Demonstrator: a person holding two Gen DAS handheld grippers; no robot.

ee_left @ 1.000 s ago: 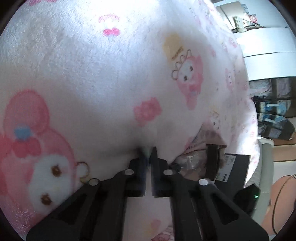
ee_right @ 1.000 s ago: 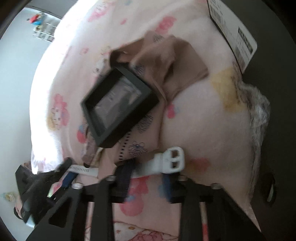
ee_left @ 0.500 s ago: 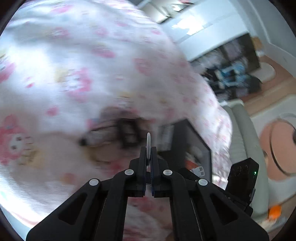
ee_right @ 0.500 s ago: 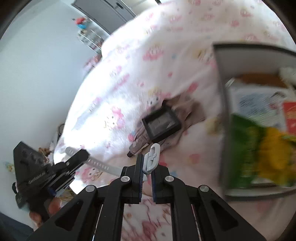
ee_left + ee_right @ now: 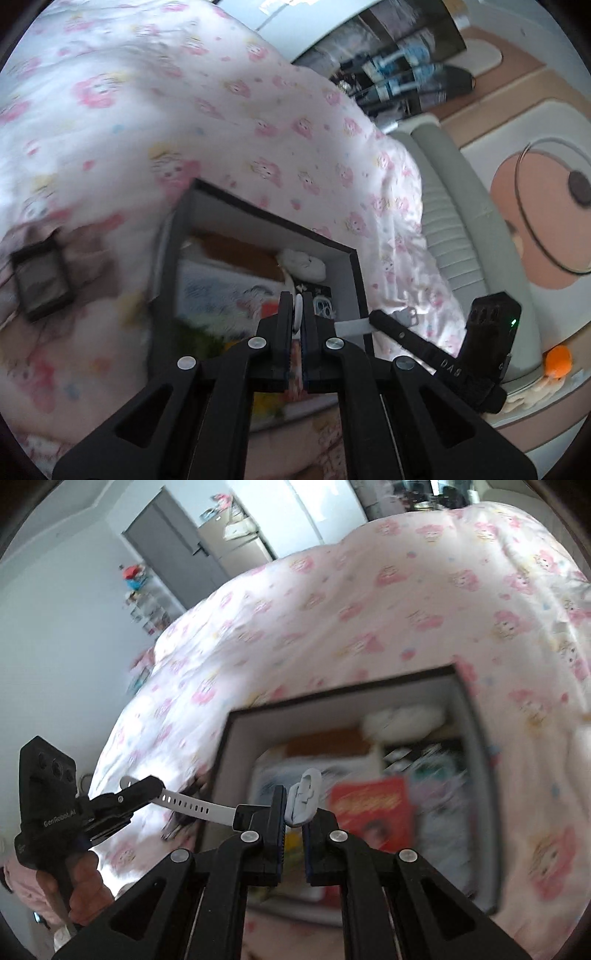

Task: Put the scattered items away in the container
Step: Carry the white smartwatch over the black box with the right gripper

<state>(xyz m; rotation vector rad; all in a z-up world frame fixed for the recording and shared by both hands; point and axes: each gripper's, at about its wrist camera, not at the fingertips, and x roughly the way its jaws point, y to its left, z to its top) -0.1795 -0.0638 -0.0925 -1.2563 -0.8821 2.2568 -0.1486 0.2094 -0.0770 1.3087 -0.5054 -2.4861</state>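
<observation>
Closest to me, my right gripper [image 5: 293,814] is clamped on the buckle end of a white perforated rubber watch strap [image 5: 199,805], and my left gripper [image 5: 298,317] pinches the strap's other end. The strap runs taut between the two, in the air at the near left corner of the black-rimmed rectangular cardboard box [image 5: 476,746].

On the left gripper's body, seen from the right wrist, I can read "GenRobot.AI"; a hand [image 5: 86,893] grips its handle. From the left wrist, the right gripper's arm shows letters like "DAS".

Inside the box lie a red printed packet [image 5: 373,812], a white fluffy bundle [image 5: 402,718] at the far wall and blurred green and yellow items; I can read none of the print on them.

Left of the box, a small black square case [image 5: 38,282] sits on brown cloth. All rests on a pink-and-white cartoon-print blanket [image 5: 369,609]. Beyond stands a grey door [image 5: 173,550].
</observation>
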